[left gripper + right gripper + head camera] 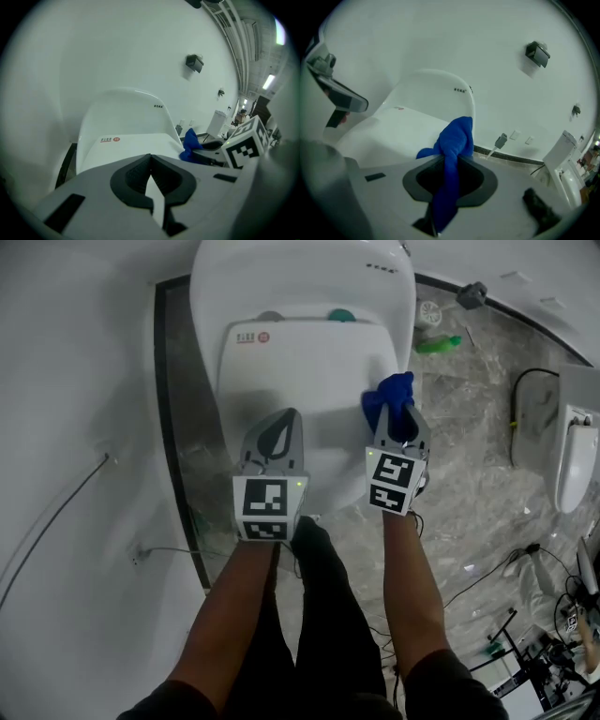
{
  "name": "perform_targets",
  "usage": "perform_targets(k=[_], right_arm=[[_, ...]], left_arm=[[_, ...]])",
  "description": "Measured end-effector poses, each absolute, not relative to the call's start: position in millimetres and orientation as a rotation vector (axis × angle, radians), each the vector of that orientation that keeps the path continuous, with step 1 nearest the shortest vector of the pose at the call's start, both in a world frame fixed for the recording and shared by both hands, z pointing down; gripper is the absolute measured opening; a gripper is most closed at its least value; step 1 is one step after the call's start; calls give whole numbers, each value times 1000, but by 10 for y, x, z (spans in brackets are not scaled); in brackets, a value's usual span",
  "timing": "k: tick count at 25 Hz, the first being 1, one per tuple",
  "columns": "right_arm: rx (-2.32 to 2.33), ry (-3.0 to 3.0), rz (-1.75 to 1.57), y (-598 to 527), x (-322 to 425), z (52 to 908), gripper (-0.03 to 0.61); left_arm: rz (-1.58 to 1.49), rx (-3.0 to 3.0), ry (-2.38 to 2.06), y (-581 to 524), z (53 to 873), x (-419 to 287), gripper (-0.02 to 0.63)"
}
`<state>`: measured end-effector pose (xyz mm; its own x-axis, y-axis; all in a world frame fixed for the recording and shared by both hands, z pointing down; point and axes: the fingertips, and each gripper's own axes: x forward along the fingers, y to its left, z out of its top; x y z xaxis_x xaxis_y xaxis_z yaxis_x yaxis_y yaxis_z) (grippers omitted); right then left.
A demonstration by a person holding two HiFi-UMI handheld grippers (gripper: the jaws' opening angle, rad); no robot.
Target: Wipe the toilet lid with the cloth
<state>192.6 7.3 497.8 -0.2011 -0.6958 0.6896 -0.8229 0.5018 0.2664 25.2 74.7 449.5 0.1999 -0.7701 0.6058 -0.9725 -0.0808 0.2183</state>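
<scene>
Cloth pinched at the lid's right rim, wipe ready to be laid down

My right tongs (401, 430) are clamped on the blue cloth (387, 397). A bunched wad sticks out past the tips, and a tail hangs back through the jaws. My left tongs (279, 426) are pressed together with nothing between them. They sit over the lid's near half, a little left of its middle.

The toilet lid (300, 362) is down and closed. The cloth is at the lid's right rim, about halfway along it. None of the 3 views tells me whether the wad touches the lid or floats just above it.

I judge the step to be setting the wad down and starting the 1st stroke. To do it well, I would tip the right tongs so that only cloth, not the hard tips, meets the lid. I would press lightly and sweep from the right rim toward the left rim, overlapping each pass from the lid's far end to its near end. Only a narrow strip is pinched, so drag could pull it free and the clamp must stay firm. My left tongs stand in the path of a leftward stroke, so I would take them off past the lid's left rim first.
</scene>
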Motion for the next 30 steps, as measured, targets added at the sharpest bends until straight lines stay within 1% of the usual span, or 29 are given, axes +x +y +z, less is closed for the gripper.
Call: perform_targets(k=[7, 12, 16, 20, 23, 26, 30], right_arm=[[1147, -2127, 245, 756, 727, 4660, 67], [1011, -2197, 273, 1193, -75, 4708, 67], [915, -2209, 263, 1398, -567, 4852, 67], [873, -2158, 263, 1543, -715, 5095, 67], [849, -2145, 203, 1566, -725, 5182, 67], [821, -2141, 141, 1558, -722, 5192, 67], [837, -2129, 150, 1540, -572, 5183, 67]], left_arm=[[521, 1936, -1656, 1118, 4461, -350, 9], [499, 1846, -1689, 1494, 4576, -857, 9], [509, 1794, -1714, 1680, 4732, -1177, 9], [547, 1757, -1723, 1817, 4911, -1369, 9], [553, 1743, -1722, 1853, 4992, -1436, 9], [554, 1740, -1715, 1871, 5024, -1409, 9], [571, 1769, -1687, 1863, 4996, -1245, 9]])
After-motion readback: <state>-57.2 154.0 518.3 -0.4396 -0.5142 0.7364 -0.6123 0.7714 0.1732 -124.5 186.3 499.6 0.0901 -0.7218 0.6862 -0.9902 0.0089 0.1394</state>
